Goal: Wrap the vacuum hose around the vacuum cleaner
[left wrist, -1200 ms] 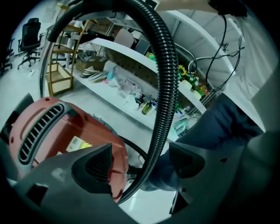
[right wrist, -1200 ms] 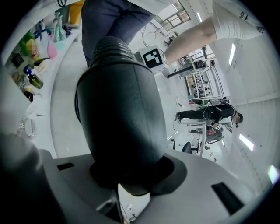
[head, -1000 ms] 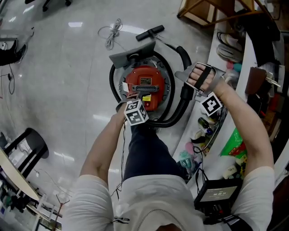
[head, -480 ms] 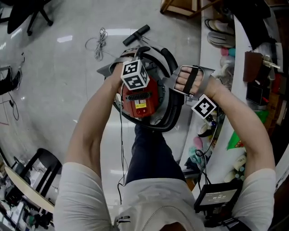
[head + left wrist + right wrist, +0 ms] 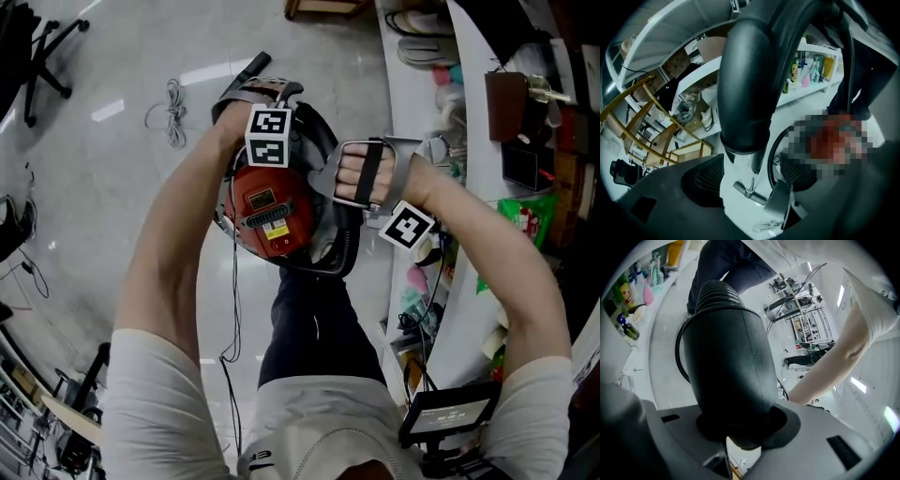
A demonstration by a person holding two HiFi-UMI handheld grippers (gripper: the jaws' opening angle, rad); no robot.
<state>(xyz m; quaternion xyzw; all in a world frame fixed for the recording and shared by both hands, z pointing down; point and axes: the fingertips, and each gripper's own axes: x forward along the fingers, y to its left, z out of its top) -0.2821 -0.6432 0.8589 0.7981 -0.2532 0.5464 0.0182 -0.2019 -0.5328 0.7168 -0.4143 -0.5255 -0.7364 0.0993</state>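
While the right gripper (image 5: pixel 740 430) has its jaws clamped on the hose (image 5: pixel 726 362), the left gripper (image 5: pixel 751 177) hangs over the vacuum (image 5: pixel 267 211), jaws apart.

Hose (image 5: pixel 745 75): runs off the top edge of my left gripper view.
Vacuum cleaner (image 5: pixel 272 211): partly under my forearms in the head view.
My right gripper (image 5: pixel 740 442): jaw tips covered by the hose they clamp.
Shelf bottles (image 5: pixel 811 70): too small to tell apart.
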